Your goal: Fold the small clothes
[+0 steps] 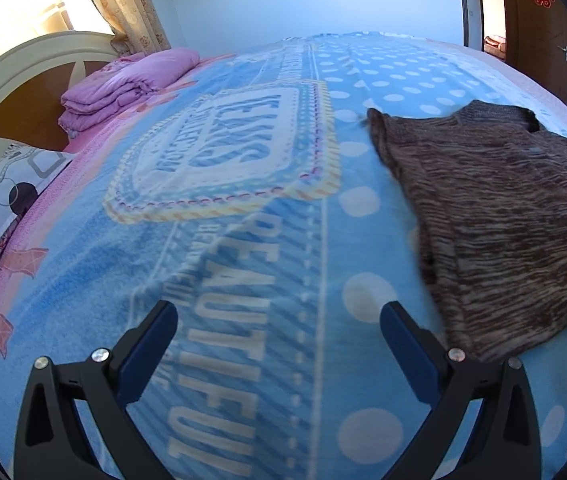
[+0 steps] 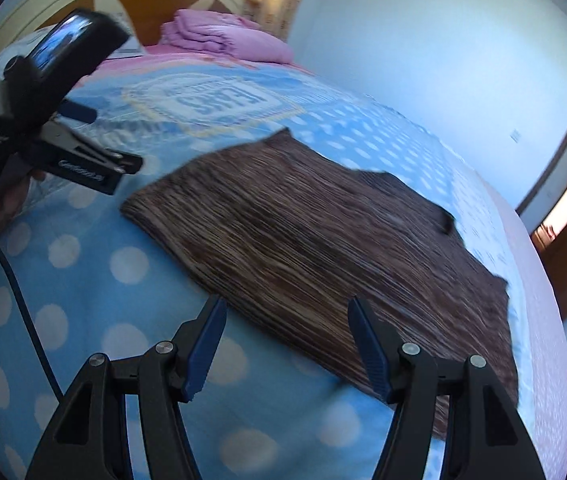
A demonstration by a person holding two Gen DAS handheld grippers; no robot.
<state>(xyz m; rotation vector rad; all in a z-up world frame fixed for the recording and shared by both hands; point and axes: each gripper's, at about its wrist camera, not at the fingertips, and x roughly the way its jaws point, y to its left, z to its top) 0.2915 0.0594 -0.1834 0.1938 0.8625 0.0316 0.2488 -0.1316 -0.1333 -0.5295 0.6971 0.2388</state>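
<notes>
My left hand-held gripper (image 1: 279, 344) and right hand-held gripper (image 2: 287, 344) are both wide apart, holding nothing. The brown knit garment (image 2: 315, 248) lies flat on the bed's blue blanket (image 1: 243, 240). I judge I should pinch its near hem evenly. Its long axis runs away from me, neckline farthest.

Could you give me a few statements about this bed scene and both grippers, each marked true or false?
1. The brown knit garment lies spread on the blue polka-dot blanket. True.
2. The right gripper is shut on the garment. False: its jaws stand open, nothing between them.
3. The left gripper is open over bare blanket. True.
4. A folded pink quilt sits near the headboard. True.
5. The garment is folded into a small square. False: it lies largely flat.
</notes>
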